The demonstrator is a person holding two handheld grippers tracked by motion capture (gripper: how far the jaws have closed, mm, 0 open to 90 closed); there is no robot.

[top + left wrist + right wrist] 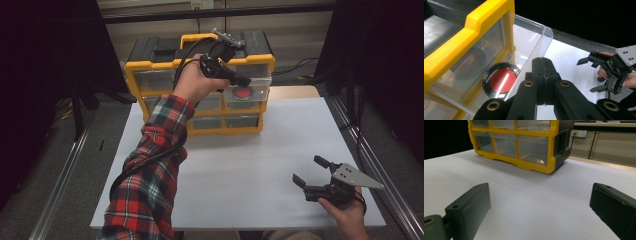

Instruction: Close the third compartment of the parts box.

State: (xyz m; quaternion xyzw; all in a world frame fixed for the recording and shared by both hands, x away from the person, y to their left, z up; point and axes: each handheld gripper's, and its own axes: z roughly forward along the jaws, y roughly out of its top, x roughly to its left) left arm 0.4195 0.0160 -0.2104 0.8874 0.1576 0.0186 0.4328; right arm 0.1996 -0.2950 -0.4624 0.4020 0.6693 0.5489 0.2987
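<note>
The yellow drawer box stands at the twelve o'clock end of the white tabletop. One clear drawer on its right side is pulled out toward six o'clock. A round black disc with a red middle lies flat inside it. The left tool hangs just above the drawer, jaws shut tight and holding nothing. The right tool sits at five o'clock, jaws wide and empty. The drawer's clear wall blurs the disc's edge.

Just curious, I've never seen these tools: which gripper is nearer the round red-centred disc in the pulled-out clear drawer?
The left. The left gripper, jaws shut, sits at the drawer beside the disc. The right gripper rests open near the table's front right corner, far away.
</note>
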